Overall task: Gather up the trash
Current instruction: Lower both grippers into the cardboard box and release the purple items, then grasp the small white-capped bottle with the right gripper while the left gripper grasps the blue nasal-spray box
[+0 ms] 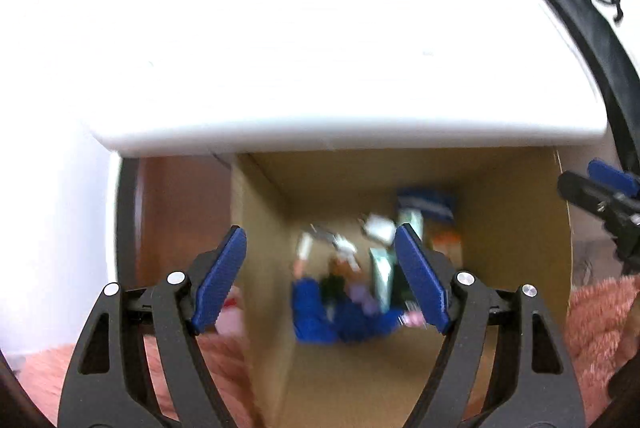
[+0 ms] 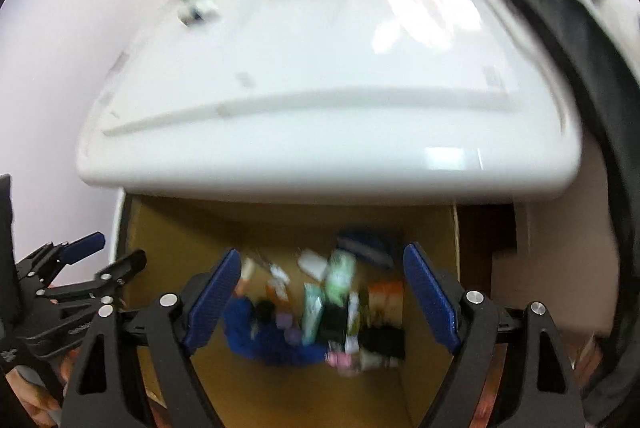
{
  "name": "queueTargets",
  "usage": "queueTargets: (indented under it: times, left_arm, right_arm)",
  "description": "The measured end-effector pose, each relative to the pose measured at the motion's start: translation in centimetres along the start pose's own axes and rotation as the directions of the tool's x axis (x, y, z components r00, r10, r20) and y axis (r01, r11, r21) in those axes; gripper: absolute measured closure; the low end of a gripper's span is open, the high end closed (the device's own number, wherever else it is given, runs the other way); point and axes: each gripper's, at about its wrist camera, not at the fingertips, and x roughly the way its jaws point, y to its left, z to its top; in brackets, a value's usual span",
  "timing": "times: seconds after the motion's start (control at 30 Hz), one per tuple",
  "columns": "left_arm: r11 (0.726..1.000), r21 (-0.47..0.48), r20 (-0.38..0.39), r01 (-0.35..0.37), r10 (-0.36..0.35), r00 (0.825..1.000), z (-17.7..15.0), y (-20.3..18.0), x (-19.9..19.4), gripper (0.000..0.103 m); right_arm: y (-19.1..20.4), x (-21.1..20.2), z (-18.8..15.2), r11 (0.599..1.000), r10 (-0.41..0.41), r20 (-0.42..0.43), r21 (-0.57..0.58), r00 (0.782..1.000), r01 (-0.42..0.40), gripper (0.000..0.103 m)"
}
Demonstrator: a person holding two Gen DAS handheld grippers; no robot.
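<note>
I see my left claw [image 1: 320, 280] with its blue pads spread apart, gripping nothing, above the open brown cardboard box [image 1: 516, 211] under the white counter [image 1: 320, 47]. My right claw [image 2: 322, 302] is likewise spread and empty over that box. The blurred heap of blue, green and white wrapper trash [image 2: 316, 316] lies on the box bottom.
</note>
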Motion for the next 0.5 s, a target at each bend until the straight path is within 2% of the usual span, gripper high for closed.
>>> queueTargets:
  times: [0.07,0.17,0.27,0.33,0.4,0.5]
  left_arm:
    - [0.999,-0.024,0.039,-0.022,0.023,0.999,0.5,1.1,-0.8,0.022]
    - [0.997,-0.063,0.083,-0.036,0.041,0.996,0.9,2.6,-1.7,0.022]
    - [0.996,-0.075,0.120,-0.045,0.054,0.991,1.1,3.6,-2.4,0.022]
    - [0.996,-0.075,0.136,-0.037,0.047,0.990,1.3,4.3,-2.8,0.022]
    - [0.996,-0.082,0.136,-0.024,0.036,0.990,1.3,4.5,-2.5,0.021]
    - [0.993,-0.109,0.111,0.033,-0.020,0.994,1.3,5.4,-1.7,0.021]
  right_arm:
    - [1.6,-0.7,2.5,0.999,0.025,0.057,-0.046,0.998,-0.023,0.021]
    - [4.1,-0.8,7.1,0.991,0.078,0.136,-0.121,0.988,-0.061,0.019]
    - [6.7,0.5,12.2,0.971,0.145,0.163,-0.213,0.976,-0.109,0.019]
    - [9.0,1.9,15.4,0.945,0.170,0.170,-0.306,0.971,-0.112,0.019]
    - [12.0,4.0,18.3,0.908,0.156,0.173,-0.413,0.973,-0.072,0.019]
    - [15.2,7.0,21.0,0.864,0.152,0.153,-0.500,0.977,-0.056,0.021]
